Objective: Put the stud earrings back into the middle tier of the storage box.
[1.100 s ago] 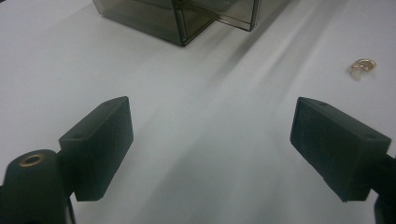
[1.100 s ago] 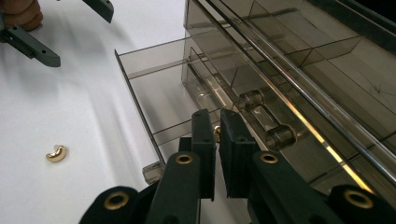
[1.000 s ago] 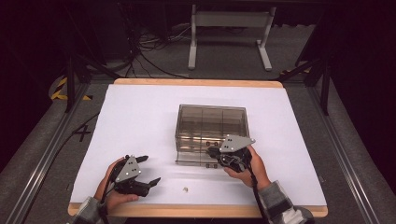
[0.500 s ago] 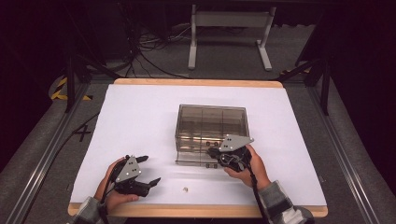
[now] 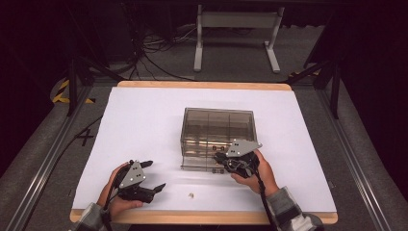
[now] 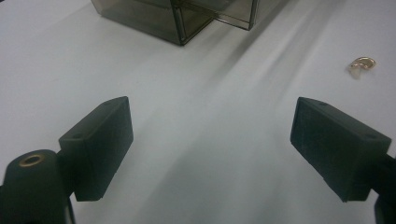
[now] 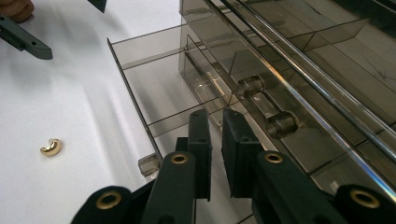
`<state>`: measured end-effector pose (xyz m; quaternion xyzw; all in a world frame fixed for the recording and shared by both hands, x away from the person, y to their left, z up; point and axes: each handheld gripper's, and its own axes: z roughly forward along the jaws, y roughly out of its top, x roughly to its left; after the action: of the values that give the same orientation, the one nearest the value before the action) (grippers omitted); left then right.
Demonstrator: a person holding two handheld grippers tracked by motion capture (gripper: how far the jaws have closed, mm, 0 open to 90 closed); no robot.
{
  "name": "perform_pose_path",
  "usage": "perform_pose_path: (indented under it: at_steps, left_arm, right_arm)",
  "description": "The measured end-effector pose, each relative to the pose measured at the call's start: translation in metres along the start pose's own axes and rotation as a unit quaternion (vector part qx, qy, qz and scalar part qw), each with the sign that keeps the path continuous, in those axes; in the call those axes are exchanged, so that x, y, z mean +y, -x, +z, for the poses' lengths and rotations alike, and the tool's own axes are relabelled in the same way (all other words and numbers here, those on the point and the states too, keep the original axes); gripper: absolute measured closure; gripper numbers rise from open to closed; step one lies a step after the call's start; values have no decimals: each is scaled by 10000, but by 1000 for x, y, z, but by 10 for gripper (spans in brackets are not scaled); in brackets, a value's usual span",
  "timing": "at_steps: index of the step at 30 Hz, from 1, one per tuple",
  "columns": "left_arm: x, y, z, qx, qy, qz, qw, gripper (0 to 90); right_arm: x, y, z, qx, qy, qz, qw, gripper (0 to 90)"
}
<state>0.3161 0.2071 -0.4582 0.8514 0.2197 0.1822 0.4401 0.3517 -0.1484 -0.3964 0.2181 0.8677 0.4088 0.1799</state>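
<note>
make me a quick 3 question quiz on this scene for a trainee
1. Multiple choice: the left tool is A) open with nothing between its jaws, B) shut on a thing, C) inside the box.
2. True or false: the bottom drawer of the smoky clear box is pulled out.
3. What lies loose on the white table between the two hands?

Key
1. A
2. True
3. A small curved gold piece
</note>
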Motion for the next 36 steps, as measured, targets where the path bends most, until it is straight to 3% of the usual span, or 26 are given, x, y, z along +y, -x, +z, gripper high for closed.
perform_pose_path:
  at_steps: [16, 36]
  left_arm:
    - [0, 0, 0, -10, 0, 5, 10000, 136]
    - [0, 1, 0, -25, -6, 21, 10000, 135]
  right_arm:
    - [1, -3, -8, -50, 202, 16, 9998, 725]
    - [2, -14, -23, 76, 516, 32, 9986, 564]
